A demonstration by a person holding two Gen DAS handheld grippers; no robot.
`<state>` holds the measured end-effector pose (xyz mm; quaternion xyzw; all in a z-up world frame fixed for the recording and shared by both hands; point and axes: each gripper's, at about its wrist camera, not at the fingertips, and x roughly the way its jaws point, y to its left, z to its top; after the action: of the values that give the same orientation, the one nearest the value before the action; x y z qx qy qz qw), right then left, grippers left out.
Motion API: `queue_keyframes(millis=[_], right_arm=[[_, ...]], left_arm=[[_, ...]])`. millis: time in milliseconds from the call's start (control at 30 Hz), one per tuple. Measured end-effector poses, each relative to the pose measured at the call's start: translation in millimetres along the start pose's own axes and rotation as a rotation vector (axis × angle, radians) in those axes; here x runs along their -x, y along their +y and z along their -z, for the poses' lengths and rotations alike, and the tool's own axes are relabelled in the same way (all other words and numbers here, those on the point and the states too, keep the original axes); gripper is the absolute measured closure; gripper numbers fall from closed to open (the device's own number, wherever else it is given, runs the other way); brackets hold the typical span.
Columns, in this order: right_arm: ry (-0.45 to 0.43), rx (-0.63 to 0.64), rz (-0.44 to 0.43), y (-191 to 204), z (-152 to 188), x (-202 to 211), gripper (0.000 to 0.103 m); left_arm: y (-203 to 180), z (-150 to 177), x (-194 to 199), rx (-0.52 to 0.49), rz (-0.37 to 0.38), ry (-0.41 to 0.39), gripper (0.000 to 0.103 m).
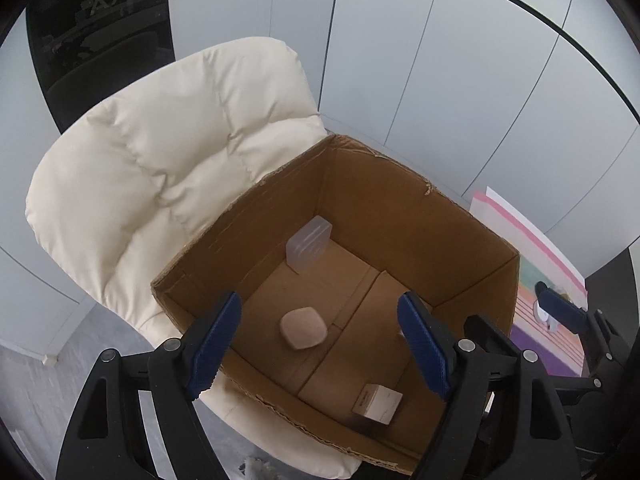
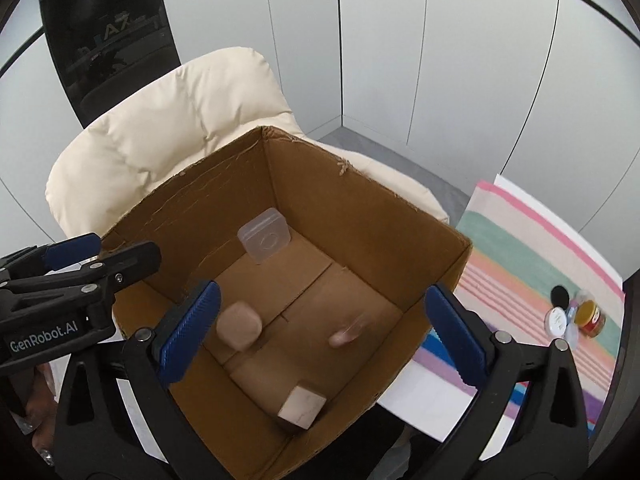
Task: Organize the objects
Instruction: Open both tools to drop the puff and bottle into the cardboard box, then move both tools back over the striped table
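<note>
Below our two grippers sits an open cardboard box (image 1: 420, 216), resting on a cream padded chair (image 1: 160, 152). We hold the left gripper (image 1: 320, 340) above the box's near left rim, its blue jaws spread wide with nothing between the pads. The right gripper (image 2: 320, 332) hangs over the box's near right side, jaws likewise spread and empty.

Inside the box, a clear plastic case (image 1: 309, 245) leans upright in the far left corner. A rounded pinkish block (image 1: 303, 328) lies on the floor toward the left. A small pale cube (image 1: 377, 403) sits near the front wall. In the right wrist view, a small pinkish thing (image 2: 346, 334) shows as a blur toward the box's right side; we cannot tell what it is.

Right of the box, a striped cloth (image 2: 532, 248) covers the surface, with a cluster of small jars (image 2: 576, 314) on it, well apart from the box.
</note>
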<state>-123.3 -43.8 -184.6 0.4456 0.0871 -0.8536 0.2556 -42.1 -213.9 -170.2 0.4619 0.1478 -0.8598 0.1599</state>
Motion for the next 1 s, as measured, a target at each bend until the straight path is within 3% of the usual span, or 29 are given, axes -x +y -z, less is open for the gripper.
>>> queue_keyframes(millis=[433, 633, 900, 1000], right_arm=[[-0.001, -0.043, 0.024, -11, 4, 20, 0.000], [0.003, -0.052, 0.046, -11, 11, 33, 0.000], [0.011, -0.064, 0.067, -9, 33, 59, 0.000], [0.015, -0.060, 0.072, -8, 46, 69, 0.000]], left_arm=[[-2, -1, 12, -0.013, -0.010, -0.021, 0.021], [-3, 4, 32, -0.058, -0.057, -0.051, 0.021], [-2, 25, 47, -0.054, -0.029, -0.022, 0.021], [-5, 39, 55, -0.062, -0.067, -0.021, 0.021]])
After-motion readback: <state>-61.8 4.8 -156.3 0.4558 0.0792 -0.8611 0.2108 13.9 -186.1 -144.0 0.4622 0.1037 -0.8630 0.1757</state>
